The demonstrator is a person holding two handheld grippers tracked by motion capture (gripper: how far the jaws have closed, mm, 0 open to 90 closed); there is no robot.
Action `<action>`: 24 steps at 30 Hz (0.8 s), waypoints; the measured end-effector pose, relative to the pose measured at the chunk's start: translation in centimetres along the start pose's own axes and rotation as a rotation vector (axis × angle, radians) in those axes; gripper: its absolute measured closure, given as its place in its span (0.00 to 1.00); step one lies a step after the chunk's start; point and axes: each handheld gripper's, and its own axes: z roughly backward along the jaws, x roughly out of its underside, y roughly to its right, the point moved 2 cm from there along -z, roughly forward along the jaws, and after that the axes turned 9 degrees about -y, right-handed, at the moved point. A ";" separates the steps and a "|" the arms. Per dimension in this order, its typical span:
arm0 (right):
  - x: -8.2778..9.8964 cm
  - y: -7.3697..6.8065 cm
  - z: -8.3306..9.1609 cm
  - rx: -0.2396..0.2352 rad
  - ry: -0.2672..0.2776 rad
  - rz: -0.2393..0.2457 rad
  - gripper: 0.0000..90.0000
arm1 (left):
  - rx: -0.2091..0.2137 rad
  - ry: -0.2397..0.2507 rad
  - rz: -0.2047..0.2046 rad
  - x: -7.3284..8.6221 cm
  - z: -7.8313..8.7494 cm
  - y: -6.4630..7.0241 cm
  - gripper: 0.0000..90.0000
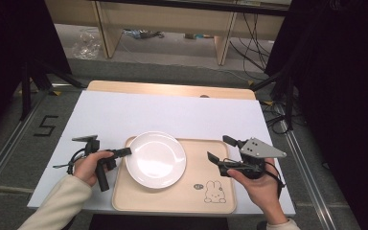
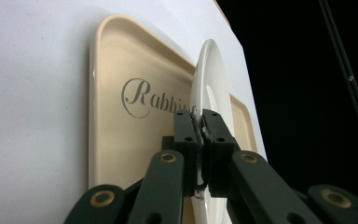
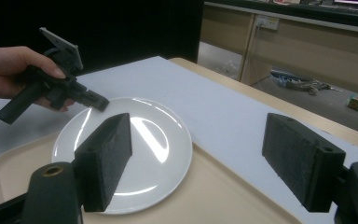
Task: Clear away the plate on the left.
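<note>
A white plate (image 1: 155, 159) lies on the left half of a beige tray (image 1: 182, 196), its left edge reaching over the tray's rim. My left gripper (image 1: 124, 152) is shut on that left rim. In the left gripper view the jaws (image 2: 200, 127) pinch the plate (image 2: 212, 79) edge-on above the tray (image 2: 116, 140). My right gripper (image 1: 219, 148) is open over the tray's right side, holding nothing. In the right gripper view its gripper (image 3: 205, 161) has wide-apart pads (image 3: 107, 158), with the plate (image 3: 163, 140), tray (image 3: 223, 191) and left gripper (image 3: 95, 100) beyond.
A white sheet (image 1: 172, 115) covers the wooden table (image 1: 172, 88). The tray carries a rabbit drawing (image 1: 213, 191) at its near right corner. Black stands (image 1: 28, 81) and cables (image 1: 254, 43) flank the table on the floor behind.
</note>
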 end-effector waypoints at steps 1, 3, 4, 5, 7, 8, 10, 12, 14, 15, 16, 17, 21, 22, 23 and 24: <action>0.0 0.1 0.0 0.012 0.002 0.016 0.28 | 0.004 -0.004 -0.001 0.0 0.0 0.0 0.95; 0.0 0.2 0.1 0.014 -0.008 0.019 0.28 | -0.004 -0.008 -0.014 0.0 -0.1 0.0 0.95; 0.0 0.2 0.1 0.014 -0.008 0.019 0.28 | -0.004 -0.008 -0.014 0.0 -0.1 0.0 0.95; 0.0 0.1 0.2 0.015 -0.025 0.013 0.28 | -0.005 -0.007 -0.020 0.0 -0.1 0.0 0.95; 0.0 0.1 0.1 0.012 -0.013 0.017 0.28 | -0.013 -0.007 -0.024 0.0 -0.2 0.1 0.95; 0.0 0.1 0.1 0.009 -0.014 0.017 0.28 | -0.016 -0.011 -0.021 0.0 -0.1 0.1 0.95; 0.0 0.1 0.1 0.008 -0.017 0.018 0.28 | -0.025 -0.008 -0.038 0.1 -0.2 0.0 0.95; 0.0 0.1 0.1 0.007 -0.015 0.021 0.28 | -0.009 -0.018 -0.077 -0.1 -0.2 -0.2 0.94; 0.0 0.1 0.1 0.006 -0.017 0.022 0.28 | -0.035 -0.014 -0.091 0.0 -0.3 -0.2 0.94; 0.0 0.1 0.1 0.006 -0.017 0.022 0.28 | -0.048 -0.011 -0.100 0.0 -0.3 -0.2 0.93; 0.0 0.1 0.1 0.008 -0.014 0.025 0.28 | -0.058 -0.008 -0.114 0.0 -0.3 -0.3 0.91; 0.0 0.1 0.1 0.011 -0.013 0.024 0.28 | -0.078 -0.016 -0.137 0.0 -0.3 -0.3 0.89; 0.0 0.1 0.1 0.005 -0.014 0.022 0.28 | -0.147 0.008 -0.213 0.0 -0.2 0.1 0.80; 0.0 0.1 0.1 0.007 -0.016 0.023 0.28 | -0.142 0.019 -0.215 -0.1 -0.1 0.3 0.76; 0.0 0.1 0.1 0.007 -0.013 0.021 0.28 | -0.134 0.019 -0.242 -0.2 -0.1 0.6 0.72; 0.1 0.1 0.2 0.012 -0.016 0.025 0.28 | -0.136 0.024 -0.268 -0.1 0.0 0.8 0.65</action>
